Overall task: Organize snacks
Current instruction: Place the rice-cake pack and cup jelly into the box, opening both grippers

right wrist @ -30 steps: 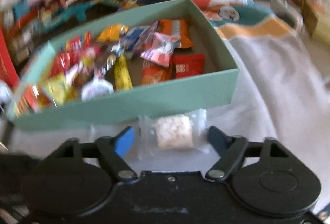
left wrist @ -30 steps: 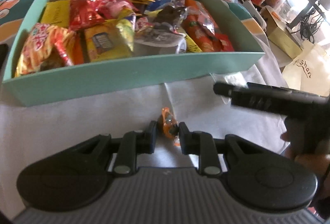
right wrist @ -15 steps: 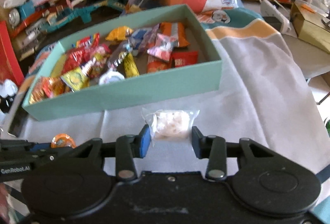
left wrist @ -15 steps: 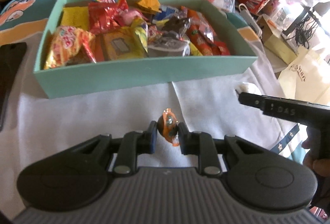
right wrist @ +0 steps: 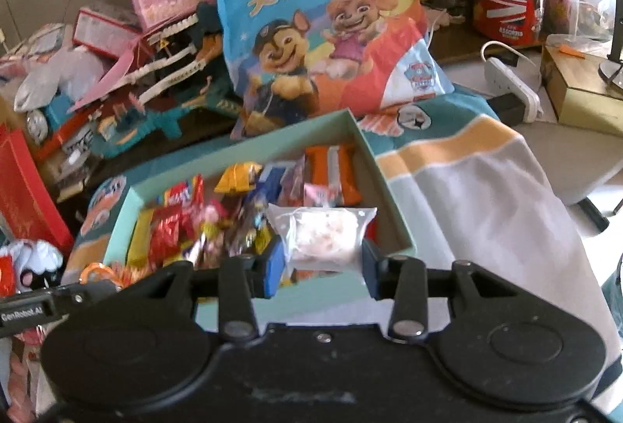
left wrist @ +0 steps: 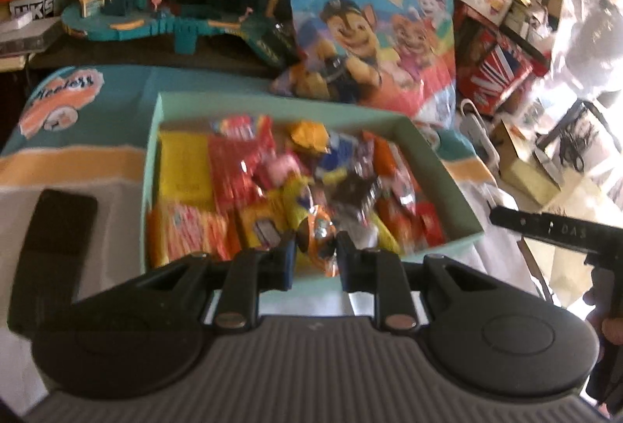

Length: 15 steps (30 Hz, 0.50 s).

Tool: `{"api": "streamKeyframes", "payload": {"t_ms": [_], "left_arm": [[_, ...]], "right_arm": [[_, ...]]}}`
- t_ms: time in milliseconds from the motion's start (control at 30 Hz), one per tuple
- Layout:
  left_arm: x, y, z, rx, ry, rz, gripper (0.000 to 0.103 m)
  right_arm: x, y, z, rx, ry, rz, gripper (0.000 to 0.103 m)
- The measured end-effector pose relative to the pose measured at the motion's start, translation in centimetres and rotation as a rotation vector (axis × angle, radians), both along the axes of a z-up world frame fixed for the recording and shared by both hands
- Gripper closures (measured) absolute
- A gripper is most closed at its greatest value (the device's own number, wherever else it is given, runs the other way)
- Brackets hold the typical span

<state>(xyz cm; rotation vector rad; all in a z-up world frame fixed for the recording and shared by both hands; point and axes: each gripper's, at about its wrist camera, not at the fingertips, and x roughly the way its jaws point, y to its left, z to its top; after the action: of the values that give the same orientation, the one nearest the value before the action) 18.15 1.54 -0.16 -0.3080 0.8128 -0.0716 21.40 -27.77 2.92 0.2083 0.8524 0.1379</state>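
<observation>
My left gripper (left wrist: 314,255) is clamped on a small orange-wrapped candy (left wrist: 317,234), which sits pinched between the two pads in front of the near wall of the mint-green box (left wrist: 438,166). My right gripper (right wrist: 321,261) has just been closing, and its blue pads now squeeze a clear packet with a pale pinkish-white snack (right wrist: 325,234) inside; that packet hangs over the near right corner of the box. The box is crowded with snacks: a yellow pack (left wrist: 183,166) at its left side, red wrappers (left wrist: 237,158) beside that, an orange bar (right wrist: 331,170) toward its far right corner. Behind the box leans a big blue cartoon-dog snack bag (right wrist: 311,26). Left of the box lies a flat black device (left wrist: 54,224) on the white cloth (right wrist: 486,197). From the left wrist view, my other gripper pokes in at the right of the box.
</observation>
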Motion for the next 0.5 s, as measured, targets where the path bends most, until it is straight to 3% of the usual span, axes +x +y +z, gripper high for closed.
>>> {"api": "streamKeyframes", "payload": {"t_ms": [267, 333, 367, 400, 500], "left_arm": [[3.6, 0.3, -0.7, -0.005, 0.029, 0.004, 0.082], [3.8, 0.0, -1.1, -0.004, 0.037, 0.007, 0.078], [3.9, -0.1, -1.3, 0.000, 0.040, 0.012, 0.065], [3.8, -0.2, -1.6, 0.006, 0.044, 0.016, 0.045], [3.6, -0.4, -2.0, 0.036, 0.045, 0.045, 0.027]], "right_arm": [[3.5, 0.2, -1.5, 0.031, 0.040, -0.006, 0.062], [3.9, 0.3, -2.2, 0.044, 0.061, 0.007, 0.057], [4.0, 0.4, -2.3, 0.050, 0.069, 0.013, 0.050], [4.1, 0.5, -2.6, 0.052, 0.072, 0.010, 0.046], [4.1, 0.3, -2.8, 0.065, 0.059, -0.009, 0.022]]}}
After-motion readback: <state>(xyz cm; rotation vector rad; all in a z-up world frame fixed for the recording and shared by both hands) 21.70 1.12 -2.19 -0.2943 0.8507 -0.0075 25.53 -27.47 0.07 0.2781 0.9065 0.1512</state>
